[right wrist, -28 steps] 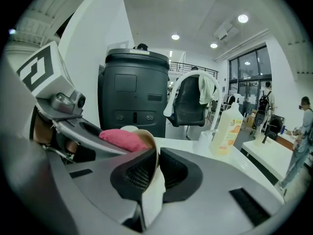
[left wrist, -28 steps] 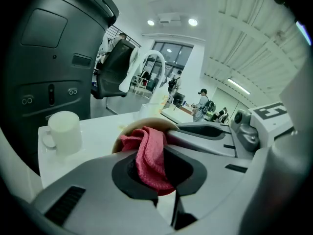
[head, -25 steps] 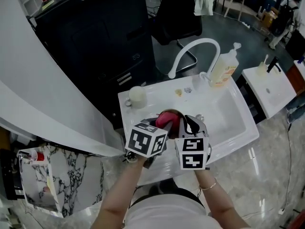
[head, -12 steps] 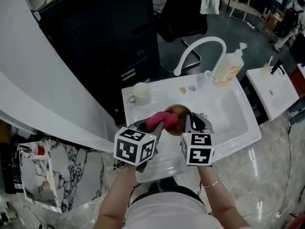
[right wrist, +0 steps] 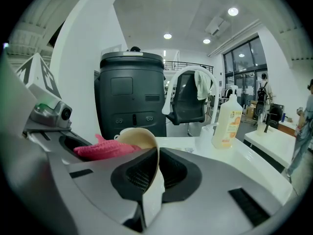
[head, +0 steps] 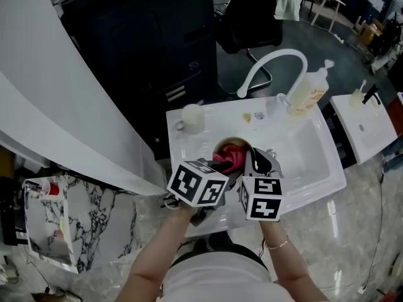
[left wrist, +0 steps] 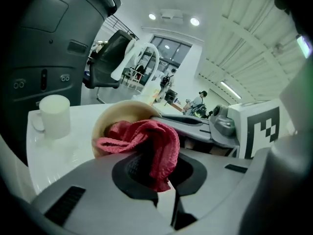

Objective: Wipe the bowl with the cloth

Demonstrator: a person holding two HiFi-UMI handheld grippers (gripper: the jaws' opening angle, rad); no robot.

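A tan bowl [head: 221, 148] is held tilted above the white sink [head: 315, 162]. My right gripper [right wrist: 151, 173] is shut on the bowl's [right wrist: 138, 137] rim, which runs down between the pads. My left gripper [left wrist: 160, 171] is shut on a red cloth [left wrist: 155, 143], and the bunched cloth presses into the bowl's [left wrist: 117, 115] hollow. In the head view the cloth [head: 233, 157] fills most of the bowl, with the left gripper [head: 217, 165] and the right gripper [head: 252, 161] side by side at its near edge. From the right gripper view the cloth [right wrist: 103, 150] shows to the left of the bowl.
A white cup [head: 192, 115] stands on the sink's back left corner. An arched white faucet [head: 274, 61] and a soap bottle [head: 310, 90] are at the back. A dark cabinet [head: 151, 36] rises behind, and a second white basin [head: 368, 121] is at the right.
Half a second ago the cloth hung out past the bowl's left edge; my left gripper has carried it right, back into the bowl. The right gripper has kept its hold.
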